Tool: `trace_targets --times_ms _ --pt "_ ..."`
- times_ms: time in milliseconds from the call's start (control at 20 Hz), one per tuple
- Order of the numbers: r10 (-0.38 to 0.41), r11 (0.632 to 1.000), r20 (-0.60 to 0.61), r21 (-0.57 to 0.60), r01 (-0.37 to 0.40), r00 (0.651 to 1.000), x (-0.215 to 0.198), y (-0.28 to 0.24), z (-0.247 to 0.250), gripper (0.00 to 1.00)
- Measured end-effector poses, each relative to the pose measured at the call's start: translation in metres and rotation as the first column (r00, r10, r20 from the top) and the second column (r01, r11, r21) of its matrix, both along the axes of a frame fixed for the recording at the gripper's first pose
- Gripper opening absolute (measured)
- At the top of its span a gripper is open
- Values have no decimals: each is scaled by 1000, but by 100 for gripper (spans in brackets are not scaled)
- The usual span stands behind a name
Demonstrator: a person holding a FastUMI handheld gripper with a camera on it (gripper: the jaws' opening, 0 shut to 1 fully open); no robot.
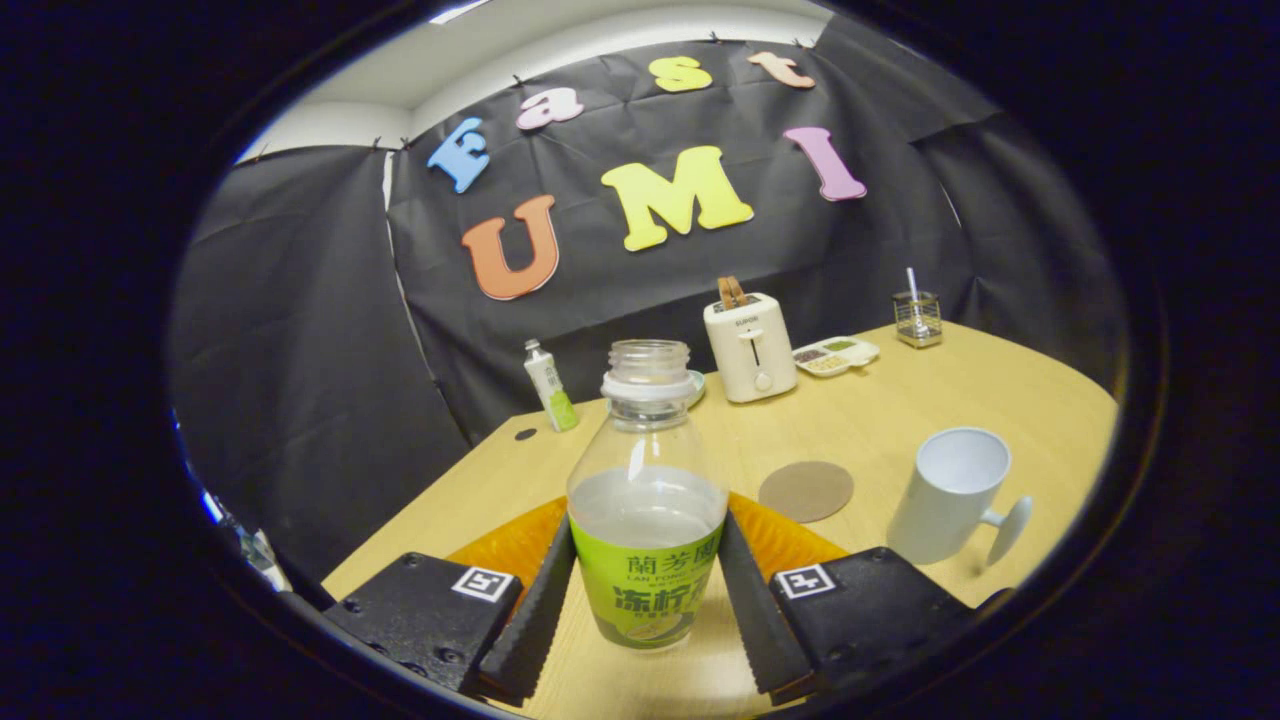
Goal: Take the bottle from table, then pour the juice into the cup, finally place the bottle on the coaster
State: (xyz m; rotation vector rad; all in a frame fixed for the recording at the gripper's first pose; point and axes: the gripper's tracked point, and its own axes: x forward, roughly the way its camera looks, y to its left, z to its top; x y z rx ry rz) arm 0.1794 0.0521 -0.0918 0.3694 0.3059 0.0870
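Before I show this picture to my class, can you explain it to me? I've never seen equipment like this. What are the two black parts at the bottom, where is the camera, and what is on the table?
The camera rides on a hand-held gripper that a person carries, and it looks forward along its two black ribbed fingers. Those fingers press on both sides of an uncapped juice bottle with a green label, so the bottle is held. It is about half full. Behind the bottle, an orange mat lies on the wooden table. Just beyond the fingers lies a round brown coaster, and beside it stands a white cup with a handle. Further back are a white toaster, a small tray of snacks, a glass holder with a straw-like stick, and a second small bottle. The fisheye lens makes everything look curved.
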Motion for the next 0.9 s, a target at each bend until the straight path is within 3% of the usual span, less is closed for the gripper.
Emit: trace_targets --times_ms 250,400,650,900 --pt "-67 991 24 117 63 997 -1 -21 4 80" --pt "-76 970 65 236 59 995 -1 -26 15 80" --pt "-110 918 101 391 62 989 -1 -37 33 80" --pt "-148 833 129 550 53 981 -5 -57 52 80"
